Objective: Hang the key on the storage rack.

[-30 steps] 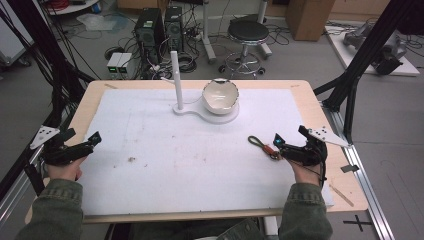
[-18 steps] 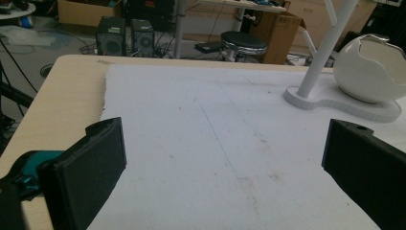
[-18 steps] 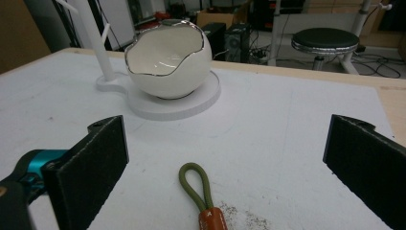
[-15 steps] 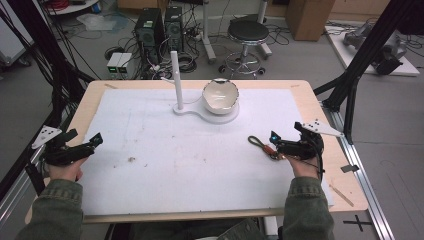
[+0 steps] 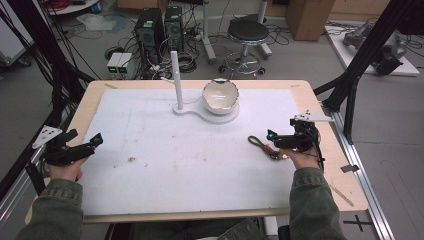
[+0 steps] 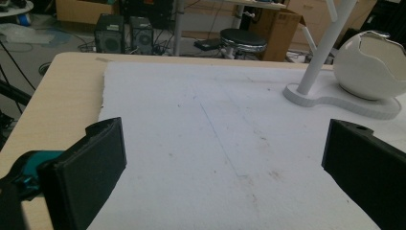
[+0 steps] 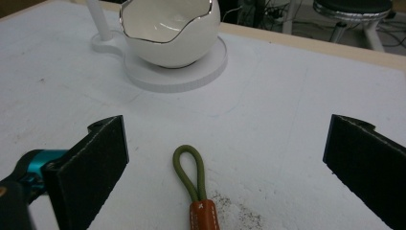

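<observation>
Since the earlier frame, the right gripper (image 5: 274, 137) is shifting inward across the mat and is now sitting directly over the near end of the key strap (image 5: 262, 146), while the left gripper (image 5: 86, 145) is holding its position at the left edge of the white mat (image 5: 165, 165).

Key strap (image 7: 195, 184): it is lying flat on the mat, on the right side of the table, well apart from the bowl stand. It is consisting of a narrow olive-green cord loop, folded into a closed hairpin shape, entering a tan-orange leather sleeve with pale stitching. Fine dark grit is lying on the mat just beside the sleeve.

Right gripper: its jaws are standing wide apart, one on each side of the strap, touching nothing.

Left gripper (image 6: 225, 163): its jaws are likewise spread wide, holding nothing, above bare mat.

Background items: a white egg-shaped bowl (image 5: 220, 95) with a jagged metallic rim is resting on a round white base (image 5: 220, 116), beside an upright white post (image 5: 176, 77).
</observation>
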The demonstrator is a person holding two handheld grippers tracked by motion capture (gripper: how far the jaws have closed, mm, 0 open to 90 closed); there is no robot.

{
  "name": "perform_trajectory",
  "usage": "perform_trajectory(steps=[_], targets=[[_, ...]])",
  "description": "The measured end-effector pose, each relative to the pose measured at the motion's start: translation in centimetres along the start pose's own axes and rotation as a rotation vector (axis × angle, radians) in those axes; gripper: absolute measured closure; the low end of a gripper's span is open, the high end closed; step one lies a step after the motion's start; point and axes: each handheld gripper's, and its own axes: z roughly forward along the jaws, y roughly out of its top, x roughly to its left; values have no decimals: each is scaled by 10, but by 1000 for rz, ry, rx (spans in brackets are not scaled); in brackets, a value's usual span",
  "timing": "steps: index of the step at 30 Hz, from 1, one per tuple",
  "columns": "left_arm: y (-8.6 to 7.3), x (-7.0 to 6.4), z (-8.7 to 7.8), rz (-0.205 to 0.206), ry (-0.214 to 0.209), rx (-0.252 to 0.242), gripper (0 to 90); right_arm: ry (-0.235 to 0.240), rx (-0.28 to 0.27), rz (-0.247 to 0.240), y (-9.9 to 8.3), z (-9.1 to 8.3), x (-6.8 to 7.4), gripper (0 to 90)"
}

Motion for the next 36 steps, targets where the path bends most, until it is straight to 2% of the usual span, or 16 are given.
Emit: perform_trajectory(steps=[8, 9, 14, 15, 17, 22, 31, 36], targets=[[0, 1, 0, 1, -1, 3, 18, 15, 58, -14, 5, 9, -4, 7], [0, 1, 0, 5, -1, 7, 18, 17, 81, -23, 6, 11, -5, 7], [0, 0, 1, 7, -2, 5, 18, 21, 121, -29, 7, 16, -9, 20], [0, 0, 1, 6, -2, 6, 18, 42, 145, -29, 7, 19, -10, 44], [0, 1, 1, 7, -1, 6, 18, 45, 159, -32, 7, 21, -11, 44], [0, 0, 1, 6, -3, 5, 18, 46, 228, -45, 6, 30, -13, 44], [0, 0, 1, 9, -9, 9, 18, 52, 312, -78, 5, 39, -16, 44], [-1, -1, 2, 9, -11, 11, 18, 51, 351, -72, 2, 42, -18, 45]])
